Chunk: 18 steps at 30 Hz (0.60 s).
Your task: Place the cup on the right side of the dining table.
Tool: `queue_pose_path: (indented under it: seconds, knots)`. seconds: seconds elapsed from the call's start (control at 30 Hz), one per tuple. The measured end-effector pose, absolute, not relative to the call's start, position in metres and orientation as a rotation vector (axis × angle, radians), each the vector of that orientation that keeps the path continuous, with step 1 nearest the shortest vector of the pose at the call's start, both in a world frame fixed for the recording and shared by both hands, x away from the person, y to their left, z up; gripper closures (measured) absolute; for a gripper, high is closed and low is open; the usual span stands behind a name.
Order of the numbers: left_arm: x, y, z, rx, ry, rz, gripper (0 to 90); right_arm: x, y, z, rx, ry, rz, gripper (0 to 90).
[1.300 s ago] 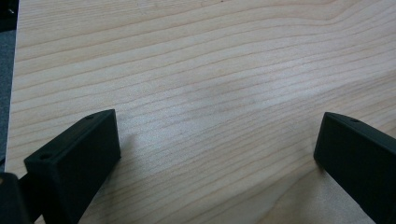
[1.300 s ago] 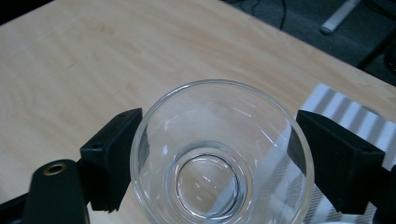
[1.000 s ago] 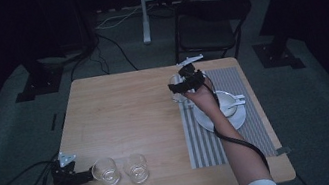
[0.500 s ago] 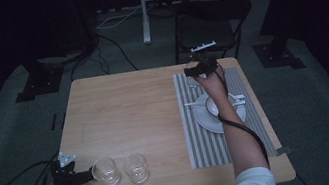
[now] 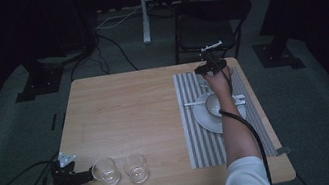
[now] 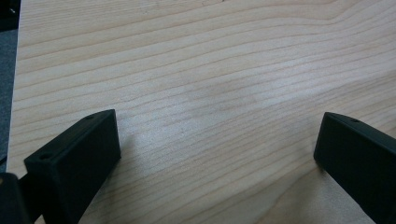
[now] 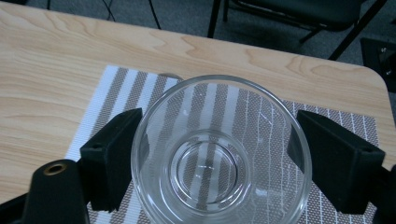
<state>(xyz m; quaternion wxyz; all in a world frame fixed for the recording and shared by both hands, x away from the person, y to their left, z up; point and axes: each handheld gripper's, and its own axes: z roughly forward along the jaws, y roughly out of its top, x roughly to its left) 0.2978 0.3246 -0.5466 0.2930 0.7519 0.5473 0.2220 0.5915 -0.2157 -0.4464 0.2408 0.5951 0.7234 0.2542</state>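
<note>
A clear empty glass [image 7: 205, 177] stands between the jaws of my right gripper [image 7: 217, 163], which is shut on it over the far end of the striped placemat [image 7: 116, 88]. From the high view, the right gripper [image 5: 205, 69] is near the table's far right corner. My left gripper [image 5: 82, 176] rests at the front left of the table, open, just left of two more clear glasses [image 5: 105, 171] [image 5: 136, 167]. In the left gripper view its jaws stand wide apart around the left gripper's midpoint [image 6: 217, 154], with bare wood between them.
A white plate [image 5: 205, 120] with a small bowl [image 5: 213, 104] sits mid-placemat [image 5: 196, 143], with a thin utensil [image 5: 192, 104] across its far side. The person's right forearm lies over the mat. A black chair [image 5: 207, 24] stands beyond the wooden table [image 5: 125, 109].
My right gripper has carried the glass from above the plate to the placemat's far end and lowered it there. The left gripper has stayed put.
</note>
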Motion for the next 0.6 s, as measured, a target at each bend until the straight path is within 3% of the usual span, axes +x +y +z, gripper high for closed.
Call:
queue_pose_path:
  seconds: [0.6]
  knots:
    - [0.298, 0.325, -0.547, 1.995, 1.470, 0.595, 0.8, 0.608, -0.209, -0.468, 1.685, 2.054, 0.667, 17.5]
